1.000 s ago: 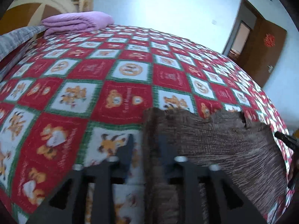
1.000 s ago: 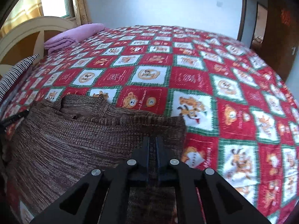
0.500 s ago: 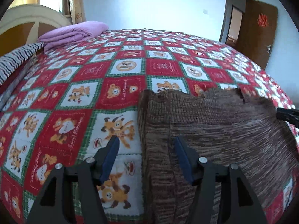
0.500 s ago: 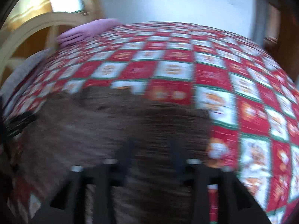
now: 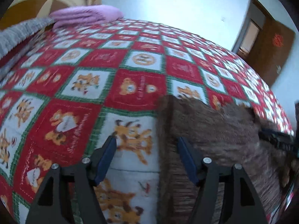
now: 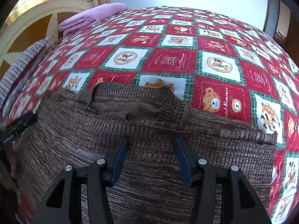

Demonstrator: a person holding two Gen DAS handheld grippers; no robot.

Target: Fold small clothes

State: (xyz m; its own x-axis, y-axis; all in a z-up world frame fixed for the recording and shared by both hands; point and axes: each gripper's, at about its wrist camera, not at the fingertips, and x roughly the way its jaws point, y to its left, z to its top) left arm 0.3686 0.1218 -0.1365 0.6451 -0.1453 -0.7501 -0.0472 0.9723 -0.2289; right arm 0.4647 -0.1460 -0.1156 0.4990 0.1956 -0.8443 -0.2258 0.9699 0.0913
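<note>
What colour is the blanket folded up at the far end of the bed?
The blanket is light purple. It shows best in the right wrist view.

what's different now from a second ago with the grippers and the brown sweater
Both let go. The right hand-held gripper, shut on the brown knit sweater before, now stands open above it. The left hand-held gripper has just been opening over the sweater's edge. Sweater and purple blanket stayed put.

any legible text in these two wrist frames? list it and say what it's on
"Sweet Memories", partly readable: on the red bear square of the bedspread, right wrist view.
Script on other red squares: too small to read.
Red sign on the door: blurred, unreadable.
Sweater: no text.
</note>
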